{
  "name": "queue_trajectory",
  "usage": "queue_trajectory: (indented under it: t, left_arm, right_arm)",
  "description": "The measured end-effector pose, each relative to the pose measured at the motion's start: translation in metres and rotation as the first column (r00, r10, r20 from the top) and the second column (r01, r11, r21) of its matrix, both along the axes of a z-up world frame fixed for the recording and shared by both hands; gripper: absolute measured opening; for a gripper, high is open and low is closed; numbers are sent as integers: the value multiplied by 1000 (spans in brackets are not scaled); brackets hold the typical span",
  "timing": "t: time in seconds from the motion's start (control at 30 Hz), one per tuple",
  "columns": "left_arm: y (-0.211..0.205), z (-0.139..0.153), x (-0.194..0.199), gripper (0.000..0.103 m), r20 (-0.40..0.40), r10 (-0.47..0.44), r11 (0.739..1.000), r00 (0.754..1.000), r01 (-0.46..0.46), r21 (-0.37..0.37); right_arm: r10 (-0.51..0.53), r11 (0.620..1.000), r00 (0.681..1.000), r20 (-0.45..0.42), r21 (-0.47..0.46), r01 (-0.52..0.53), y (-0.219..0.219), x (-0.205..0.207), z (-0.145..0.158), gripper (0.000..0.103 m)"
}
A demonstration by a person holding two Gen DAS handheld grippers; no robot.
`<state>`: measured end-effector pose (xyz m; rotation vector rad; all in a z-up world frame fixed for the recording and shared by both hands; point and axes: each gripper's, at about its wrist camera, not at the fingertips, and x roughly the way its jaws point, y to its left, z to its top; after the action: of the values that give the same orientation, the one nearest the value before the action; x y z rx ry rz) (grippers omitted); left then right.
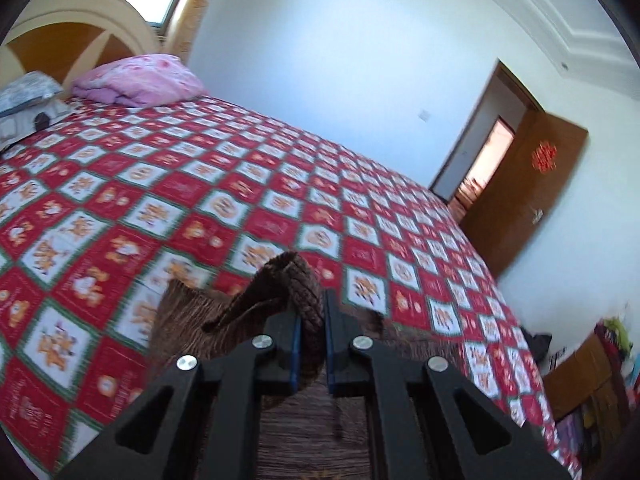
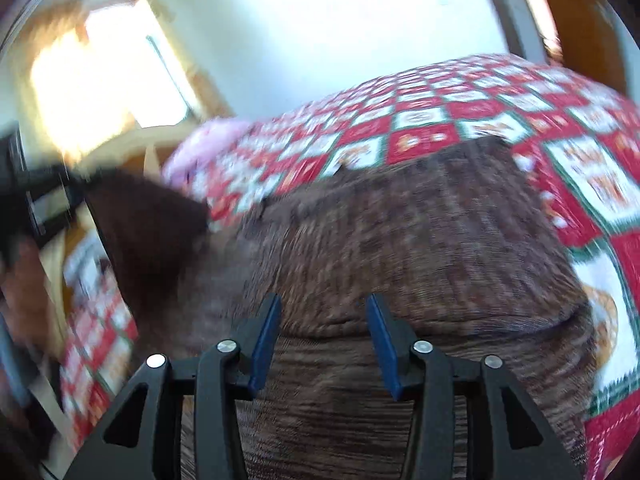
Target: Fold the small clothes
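Your left gripper (image 1: 311, 312) has its two blue-padded black fingers (image 1: 295, 344) squeezed tight on a bunched-up fold of the brown ribbed knit garment (image 1: 192, 320). The pinched bit pokes up past the fingertips like a little hump, and the rest of the knit trails down under the gripper and spreads flat on the bed.

That bed is covered in a red, white and green checkered quilt with orange cartoon figures (image 1: 200, 184), and the garment sits on the near part of it, close to your hands. From the right wrist view you can see most of the knit lying flat across the quilt, with one corner lifted on the left side where a dark flap hangs from your other gripper (image 2: 48, 184). It's pretty smeared over there, so the details of that grip don't show from this angle.

Your right gripper (image 2: 323, 312) is spread apart, blue pads (image 2: 264, 340) well clear of each other, hovering just over the flat part of the fabric with nothing caught between them. Whether the tips actually brush the cloth, I can't tell.

Up by the curved wooden headboard (image 1: 72, 28) there's a pink crumpled pillow (image 1: 140, 78), and a brown wooden door (image 1: 524, 192) stands open on the far wall.
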<state>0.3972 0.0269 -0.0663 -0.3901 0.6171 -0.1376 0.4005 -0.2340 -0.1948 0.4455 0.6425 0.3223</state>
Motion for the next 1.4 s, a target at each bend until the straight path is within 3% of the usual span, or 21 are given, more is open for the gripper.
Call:
queue_trajectory:
  t: [0.1,0.17,0.3,0.33,0.4,0.43,0.47,0.53,0.57,0.6,0.67,0.73,0.8,0.83,0.93,1.0,1.1,1.23,1.3,1.4]
  left_arm:
    - [-37,-25,7,10,-35,-53,998,998,54,24]
    - [-67,-46,10,12,-60,-81,992,995,86,92]
    - [-99,-67,1,20,-136,-190,960,972,213,181]
    - [-99,-66,-10,26,-114,-216,948,970,236,214]
    - [-93,-61,-28,51,-65,-221,933,973,231,275]
    - [-83,-59,-34,70,-33,-203,931,979,203,302]
    - [-76,-57,-37,79,-12,-178,932,984,173,320]
    - [-45,-55,-38,79,15,-94,924,995,81,374]
    - [-31,-59,-31,79,0,-28,901,1000,25,432]
    - [-14,-65,-23,78,-14,66,856,998,-50,515]
    - [12,-79,-8,78,-37,186,788,982,-126,603]
    - [33,-100,9,78,-114,255,753,960,-123,646]
    - [43,-116,16,78,-184,270,774,945,-99,626]
    - [48,-114,14,78,-183,260,795,948,-103,597]
    - [45,-114,12,85,-179,222,816,958,-82,572]
    - [46,-116,10,86,-169,223,827,960,-94,554]
    - [55,-121,8,90,-170,223,861,960,-112,496]
    - [72,-127,10,98,-193,222,909,956,-132,394]
    - [71,-129,9,99,-194,218,914,957,-131,383]
    - [67,-130,9,101,-191,218,905,957,-125,407]
  right_arm:
    - [-61,996,998,0,67,61,-13,-1,-1,50]
    - [-65,995,998,4,72,64,-14,-1,0,51]
    - [-58,996,998,11,68,57,-14,1,0,52]
    - [-58,996,998,9,69,57,-14,1,0,53]
    - [-53,996,999,4,73,52,-16,1,-2,53]
    - [-49,996,999,2,73,49,-16,2,-2,53]
    - [-44,996,999,-1,71,44,-16,2,-3,53]
    - [-31,997,1000,-4,68,32,-15,1,-4,55]
    - [-26,998,1000,-7,63,27,-13,2,-4,55]
    - [-22,998,1000,-10,55,22,-12,3,-4,57]
    - [-21,999,1000,-13,33,22,-9,3,-4,58]
    - [-34,999,999,3,-10,34,-4,0,0,59]
    - [-32,994,999,21,-103,34,9,-2,11,62]
    - [-30,985,999,27,-171,34,21,-3,18,62]
    - [82,954,996,31,-290,-69,67,0,38,62]
    - [180,877,983,-19,-449,-170,120,12,43,62]
    - [247,793,966,-79,-557,-248,174,32,30,62]
    - [170,728,977,-126,-652,-211,199,71,3,61]
    - [93,738,991,-100,-661,-136,183,82,8,60]
    - [-140,779,990,-28,-621,93,120,91,30,55]
